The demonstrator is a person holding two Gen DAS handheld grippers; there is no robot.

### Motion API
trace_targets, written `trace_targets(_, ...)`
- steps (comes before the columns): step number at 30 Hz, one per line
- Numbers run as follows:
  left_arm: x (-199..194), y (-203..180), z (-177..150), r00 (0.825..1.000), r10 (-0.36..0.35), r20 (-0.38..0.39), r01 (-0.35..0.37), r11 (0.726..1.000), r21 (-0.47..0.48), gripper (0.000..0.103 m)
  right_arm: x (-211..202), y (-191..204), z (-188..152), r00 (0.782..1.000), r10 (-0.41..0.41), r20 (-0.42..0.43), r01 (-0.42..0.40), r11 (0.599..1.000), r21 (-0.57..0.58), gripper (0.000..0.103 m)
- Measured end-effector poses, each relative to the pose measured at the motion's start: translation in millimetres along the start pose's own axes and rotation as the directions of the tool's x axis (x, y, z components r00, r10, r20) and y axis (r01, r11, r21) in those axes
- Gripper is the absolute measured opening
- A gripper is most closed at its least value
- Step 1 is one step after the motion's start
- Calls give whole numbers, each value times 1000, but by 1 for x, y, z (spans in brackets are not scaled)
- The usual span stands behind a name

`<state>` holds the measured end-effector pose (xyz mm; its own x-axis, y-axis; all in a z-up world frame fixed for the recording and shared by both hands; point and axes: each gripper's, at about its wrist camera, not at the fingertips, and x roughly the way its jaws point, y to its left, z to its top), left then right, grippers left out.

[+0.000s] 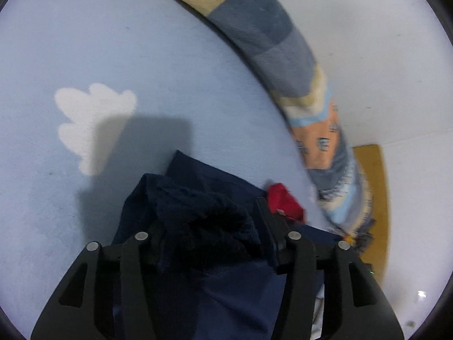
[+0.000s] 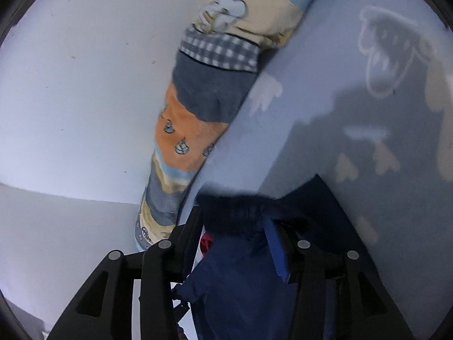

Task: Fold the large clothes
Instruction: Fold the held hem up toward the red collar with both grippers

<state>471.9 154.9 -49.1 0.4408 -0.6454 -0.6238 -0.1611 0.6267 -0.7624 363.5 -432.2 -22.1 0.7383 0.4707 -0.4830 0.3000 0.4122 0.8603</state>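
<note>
Left gripper (image 1: 209, 226) is standing partly open, a bunched fold of the navy garment (image 1: 226, 283) lying loosely between its fingers; right gripper (image 2: 240, 232) is likewise partly open around the same garment's dark ribbed edge (image 2: 235, 201). Garment is resting on the pale blue cloud-print sheet (image 1: 141, 56), a red patch (image 1: 284, 201) showing beside it. 1 patchwork bolster (image 1: 283, 56) is running along the sheet's edge against the white wall (image 2: 70, 85).

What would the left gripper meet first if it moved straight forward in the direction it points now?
Most likely the navy garment: its dark bunched fabric lies between the open fingers of the left gripper, with the light blue sheet beyond. Depth is unclear.
</note>
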Motion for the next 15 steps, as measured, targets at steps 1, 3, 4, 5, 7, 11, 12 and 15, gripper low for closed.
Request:
trace_targets(1,-4,0,0,999,-52,-5,52,999,3,55,-3,6,0,1000,-8,2,8,999,-37,48)
trace_targets(3,-8,-6,5,997,-82,-11,82,996,27,55,-9,17,-4,999,-25,27,27,995,-93,48)
trace_targets(4,-9,-10,6,995,-94,-22,95,995,40,57,-16,24,-8,997,-21,77,31,991,-133,48)
trace_targets(5,-12,-15,9,995,-97,-26,99,993,60,59,-21,32,-11,992,-34,120,56,981,-184,48)
trace_targets(7,-18,-23,9,997,-71,-13,72,992,101,59,-21,40,-12,984,-93,149,127,963,-236,48)
trace_targets(11,-10,-28,15,996,-60,-68,67,992,109,77,2,55,-32,990,-116,76,136,917,-376,48)
trace_targets(12,-7,-28,15,996,-49,-72,56,992,109,77,14,60,-42,989,-136,56,146,893,-425,48)
trace_targets(15,1,-31,17,996,-13,-84,22,994,110,77,48,60,-58,983,-183,-21,151,864,-481,47)
